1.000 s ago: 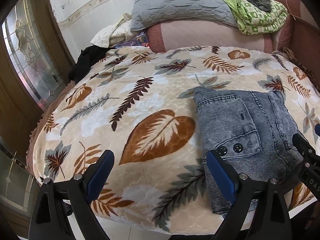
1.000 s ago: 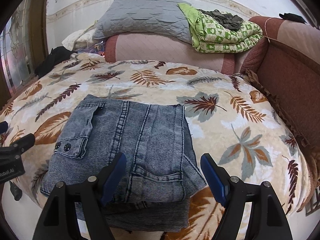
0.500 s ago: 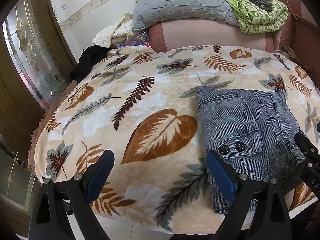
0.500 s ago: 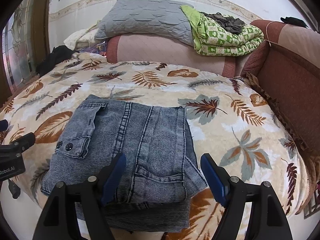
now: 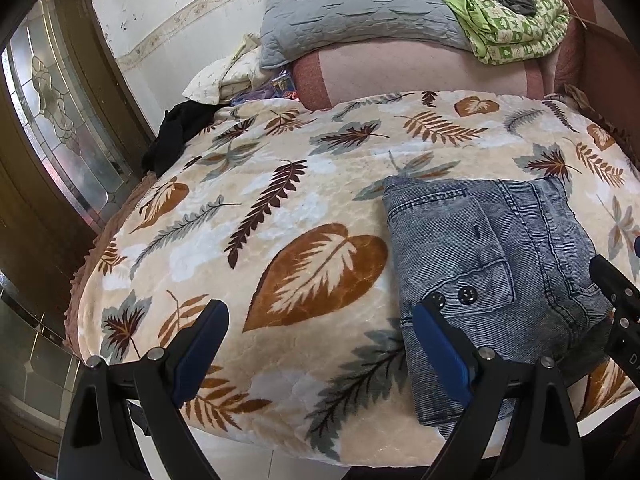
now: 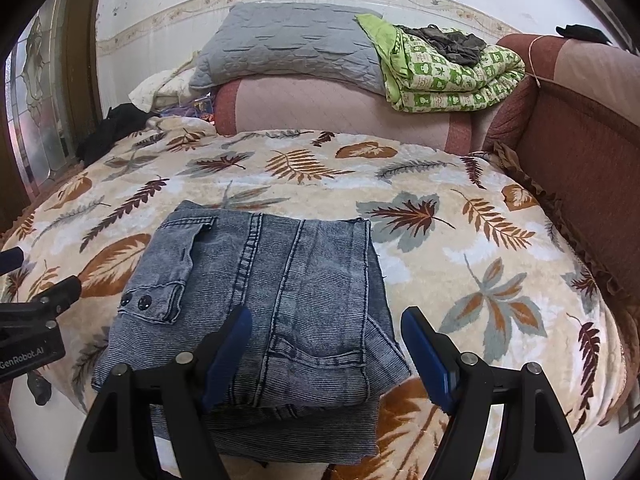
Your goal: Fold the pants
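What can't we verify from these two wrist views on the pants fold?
- Lower layers of the folded jeans: covered by the top layer in both views.
- Jeans' near edge: right view, behind the right gripper; left view, behind the left gripper.
- Jeans' far-right corner: left view, hidden behind the right gripper's body.
- Blanket overhang at the front: cut off by the frame edge.

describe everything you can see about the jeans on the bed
The jeans are faded blue-grey denim with a fine ribbed look, folded into a compact, roughly rectangular stack with a lower layer sticking out at the near edge. On top show a flapped pocket with two dark snap buttons, double-stitched seams and a curved pocket opening. They lie flat near the front edge of the leaf-print blanket. Neither open claw grips them.
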The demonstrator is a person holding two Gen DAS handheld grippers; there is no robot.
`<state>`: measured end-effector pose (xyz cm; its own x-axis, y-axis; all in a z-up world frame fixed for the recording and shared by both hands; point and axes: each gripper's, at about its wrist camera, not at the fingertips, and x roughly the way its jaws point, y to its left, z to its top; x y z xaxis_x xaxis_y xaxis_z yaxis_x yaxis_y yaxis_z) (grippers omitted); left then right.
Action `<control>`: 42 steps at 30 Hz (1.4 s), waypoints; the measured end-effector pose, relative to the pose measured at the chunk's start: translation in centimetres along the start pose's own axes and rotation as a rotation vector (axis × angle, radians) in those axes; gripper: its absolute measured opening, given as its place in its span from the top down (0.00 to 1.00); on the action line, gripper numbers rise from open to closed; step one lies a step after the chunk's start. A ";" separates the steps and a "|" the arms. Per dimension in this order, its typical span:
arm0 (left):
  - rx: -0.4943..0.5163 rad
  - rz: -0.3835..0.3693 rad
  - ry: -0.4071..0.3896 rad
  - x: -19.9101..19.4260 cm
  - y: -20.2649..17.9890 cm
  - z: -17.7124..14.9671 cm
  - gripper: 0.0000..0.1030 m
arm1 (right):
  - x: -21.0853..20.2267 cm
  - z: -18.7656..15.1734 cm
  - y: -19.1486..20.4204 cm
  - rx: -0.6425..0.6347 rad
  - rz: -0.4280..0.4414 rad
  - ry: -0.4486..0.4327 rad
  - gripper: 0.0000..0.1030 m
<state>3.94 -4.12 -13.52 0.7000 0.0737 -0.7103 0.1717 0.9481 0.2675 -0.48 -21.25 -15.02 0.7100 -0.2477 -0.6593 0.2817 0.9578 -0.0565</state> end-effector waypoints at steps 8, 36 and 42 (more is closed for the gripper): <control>0.022 0.011 -0.017 -0.9 -0.8 0.3 0.09 | -0.4 0.1 -0.7 0.022 0.013 -0.011 0.23; 0.022 -0.011 0.007 0.4 -1.4 -0.1 0.09 | 0.0 0.0 -1.1 0.028 -0.009 0.006 0.23; 0.005 -0.013 0.020 1.2 -0.7 -0.3 0.09 | 0.4 -0.1 -0.6 0.009 -0.011 0.016 0.23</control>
<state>4.47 -4.57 -14.79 0.6838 0.0678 -0.7265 0.1843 0.9474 0.2619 -0.40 -21.90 -15.30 0.6967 -0.2553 -0.6704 0.2951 0.9538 -0.0566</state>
